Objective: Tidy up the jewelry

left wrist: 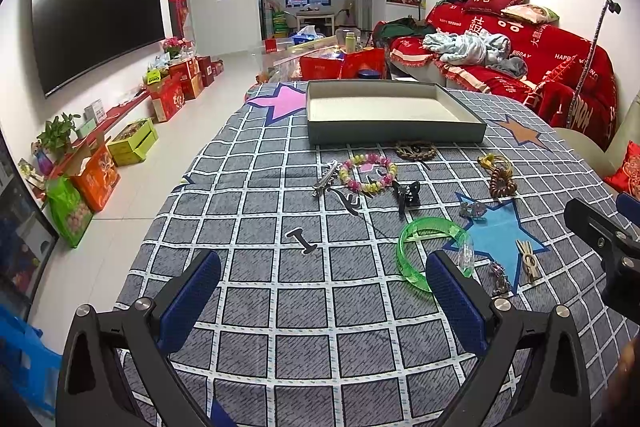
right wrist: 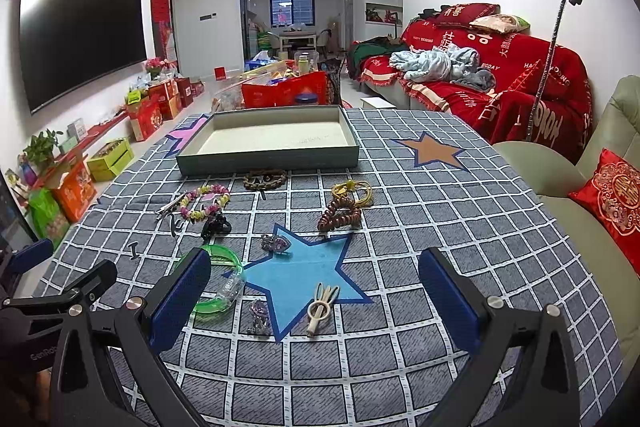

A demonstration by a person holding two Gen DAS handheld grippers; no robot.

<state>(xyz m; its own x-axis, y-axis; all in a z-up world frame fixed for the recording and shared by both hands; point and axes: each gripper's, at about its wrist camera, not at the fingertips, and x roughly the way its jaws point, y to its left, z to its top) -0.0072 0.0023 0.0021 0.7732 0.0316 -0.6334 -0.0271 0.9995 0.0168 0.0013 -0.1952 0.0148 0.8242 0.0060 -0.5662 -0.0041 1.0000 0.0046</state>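
The surface (right wrist: 460,227), under a grey checked cloth with coloured stars, is carrying everything, and the shallow open box (right wrist: 268,157) is sitting empty toward its far edge, so the organizing is judged to be only starting: no piece is lying inside it yet. The left gripper (left wrist: 324,295) and the right gripper (right wrist: 314,297) are both hovering over the near edge with their blue pads spread wide and nothing between them. The jewelry is lying scattered between the box and the near edge: a green bangle (right wrist: 222,279) nearest the left gripper, a pastel bead bracelet (right wrist: 204,201), a brown braided bracelet (right wrist: 265,179) just in front of the box, a reddish-brown coil tie (right wrist: 339,215) touching a yellow cord piece (right wrist: 354,191), a black claw clip (right wrist: 216,225), a cream hair clip (right wrist: 319,310) and two small sparkly clips on and beside the blue star (right wrist: 300,279). The next move is probably calling for one gripper to be lowering over a near piece, such as the bangle or the cream clip, closing on it and carrying it to the box. The right view is showing the cream clip whole and centred; the left view is showing the silver clip (left wrist: 326,177) beside the beads more plainly.
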